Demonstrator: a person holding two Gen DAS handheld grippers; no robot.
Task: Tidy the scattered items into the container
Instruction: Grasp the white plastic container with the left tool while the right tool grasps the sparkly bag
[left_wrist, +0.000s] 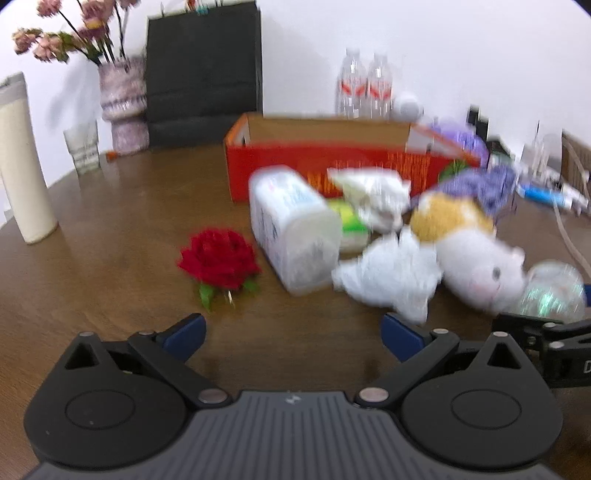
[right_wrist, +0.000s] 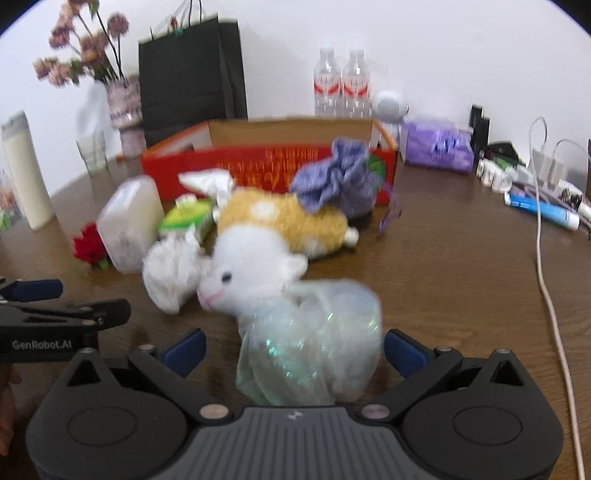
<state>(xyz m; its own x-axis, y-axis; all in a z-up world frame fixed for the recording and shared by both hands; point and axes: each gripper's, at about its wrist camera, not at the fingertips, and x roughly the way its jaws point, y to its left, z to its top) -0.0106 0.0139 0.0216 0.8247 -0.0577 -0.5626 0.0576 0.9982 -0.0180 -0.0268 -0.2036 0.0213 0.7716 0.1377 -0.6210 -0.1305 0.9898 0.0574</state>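
Note:
A red cardboard box (left_wrist: 332, 166) (right_wrist: 258, 166) stands open at the back of the brown table. In front of it lie a red rose (left_wrist: 219, 258) (right_wrist: 88, 245), a white wipes pack (left_wrist: 291, 225) (right_wrist: 129, 225), a green packet (left_wrist: 349, 221) (right_wrist: 184, 218), crumpled white bags (left_wrist: 391, 277) (right_wrist: 171, 273), a white-and-tan plush toy (left_wrist: 469, 251) (right_wrist: 266, 236), a purple knitted pouch (left_wrist: 484, 184) (right_wrist: 336, 181) and a shiny clear bag (left_wrist: 554, 291) (right_wrist: 314, 343). My left gripper (left_wrist: 291, 336) is open and empty, short of the pile. My right gripper (right_wrist: 293, 350) is open with the shiny bag between its fingers.
A black paper bag (left_wrist: 203, 70), a flower vase (left_wrist: 123, 103), a glass (left_wrist: 83, 146) and a cream cylinder (left_wrist: 22, 166) stand at the back left. Two water bottles (right_wrist: 341, 85), a purple pack (right_wrist: 437, 146), tubes and a white cable (right_wrist: 550, 288) lie at the right.

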